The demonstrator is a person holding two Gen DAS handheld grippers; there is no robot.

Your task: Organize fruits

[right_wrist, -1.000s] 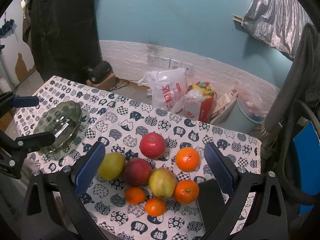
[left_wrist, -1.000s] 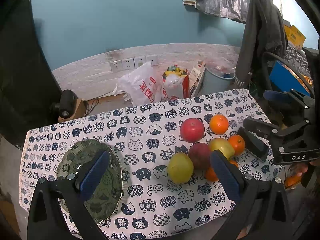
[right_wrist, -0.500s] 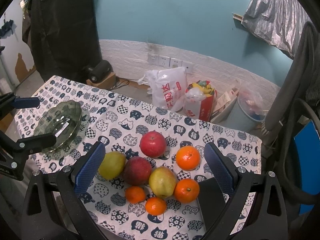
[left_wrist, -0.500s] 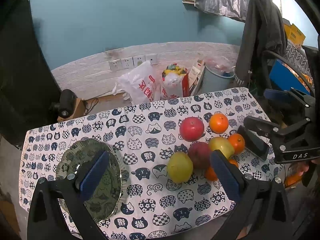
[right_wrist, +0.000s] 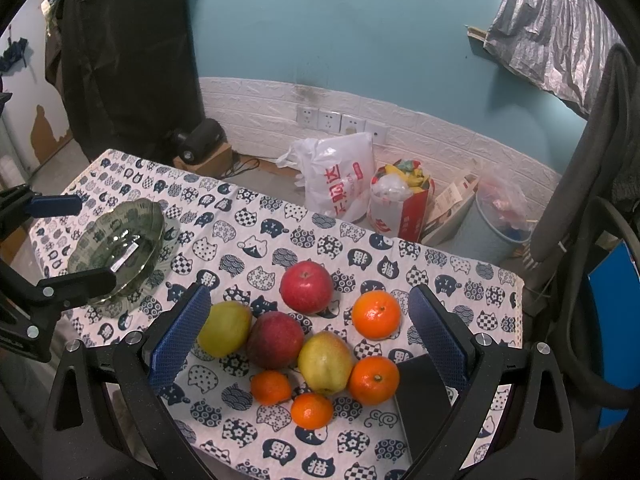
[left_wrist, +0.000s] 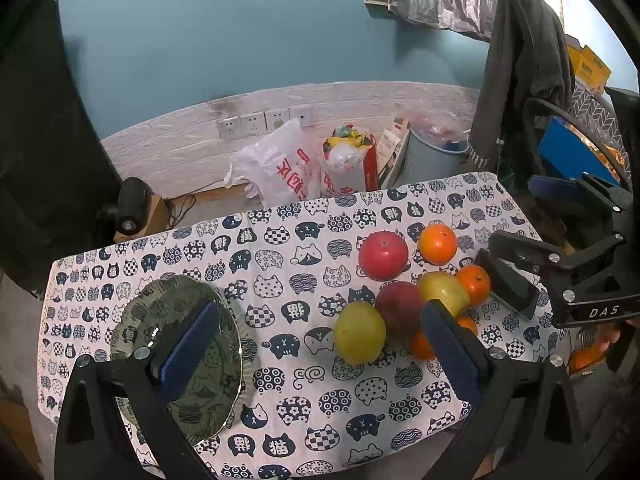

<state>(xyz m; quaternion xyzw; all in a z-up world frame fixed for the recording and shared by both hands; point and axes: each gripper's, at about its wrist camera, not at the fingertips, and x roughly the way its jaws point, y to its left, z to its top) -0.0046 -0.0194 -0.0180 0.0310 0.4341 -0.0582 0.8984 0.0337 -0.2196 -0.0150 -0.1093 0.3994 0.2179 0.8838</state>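
Note:
A cluster of fruit lies on the cat-print tablecloth [left_wrist: 304,248]: a red apple [right_wrist: 306,286], a dark red apple [right_wrist: 275,340], a yellow-green pear [right_wrist: 224,328], a second pear [right_wrist: 325,362], and several oranges, such as one orange [right_wrist: 376,315]. A green glass bowl [left_wrist: 176,354] stands empty at the left, also in the right wrist view [right_wrist: 116,246]. My left gripper [left_wrist: 316,344] is open above the table between bowl and fruit. My right gripper [right_wrist: 308,336] is open above the fruit cluster, empty.
Behind the table stand a white plastic bag [right_wrist: 340,178], a red bag of rubbish [right_wrist: 400,204], a grey bin [right_wrist: 496,224] and a small black device on a box [right_wrist: 200,142]. A chair with a dark coat [left_wrist: 520,80] stands at the right.
Both views have shifted very slightly; the fruit and bowl have not moved. Both grippers stay open.

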